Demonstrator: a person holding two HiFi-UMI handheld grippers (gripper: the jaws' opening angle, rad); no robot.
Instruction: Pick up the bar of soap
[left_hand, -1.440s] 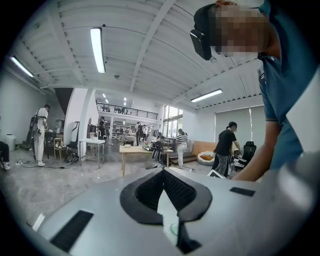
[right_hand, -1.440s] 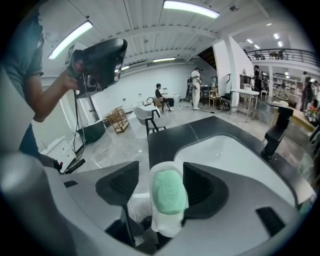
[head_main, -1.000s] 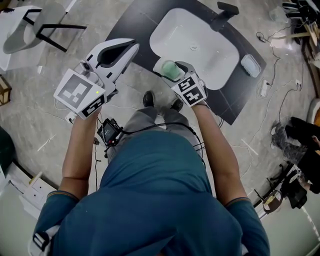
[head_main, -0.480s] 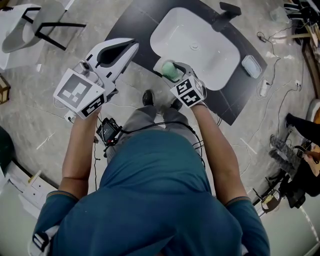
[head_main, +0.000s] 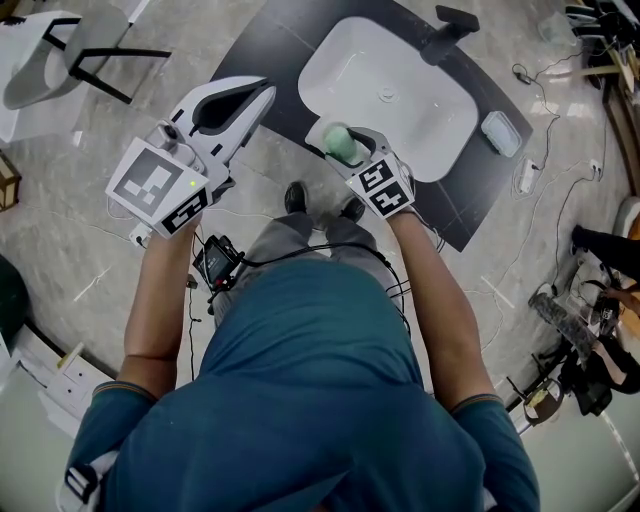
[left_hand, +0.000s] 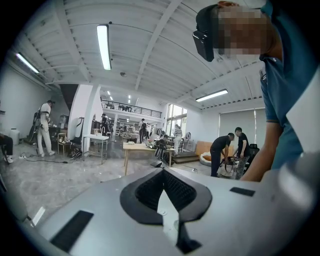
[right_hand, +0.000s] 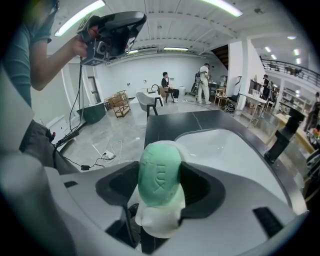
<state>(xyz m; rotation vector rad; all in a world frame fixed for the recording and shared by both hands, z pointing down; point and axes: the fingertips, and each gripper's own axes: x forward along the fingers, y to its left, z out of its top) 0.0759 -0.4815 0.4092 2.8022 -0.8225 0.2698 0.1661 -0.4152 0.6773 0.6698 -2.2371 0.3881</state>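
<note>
Head view: a white sink (head_main: 400, 90) sits in a dark counter (head_main: 265, 50) at upper middle. A tap (head_main: 447, 28) is above it, a small tray (head_main: 501, 131) to its right, and a chair (head_main: 60, 55) at upper left.

Left gripper view: the left gripper (left_hand: 163, 187) has its jaws together with nothing between them.

Right gripper view: the right gripper (right_hand: 160, 187) has just been closing and clamps the green soap (right_hand: 159, 172) at centre, before the sink's rim.

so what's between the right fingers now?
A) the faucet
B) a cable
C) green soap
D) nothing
C: the green soap sits between the right gripper's fingers, which have just been closing on it.
</note>
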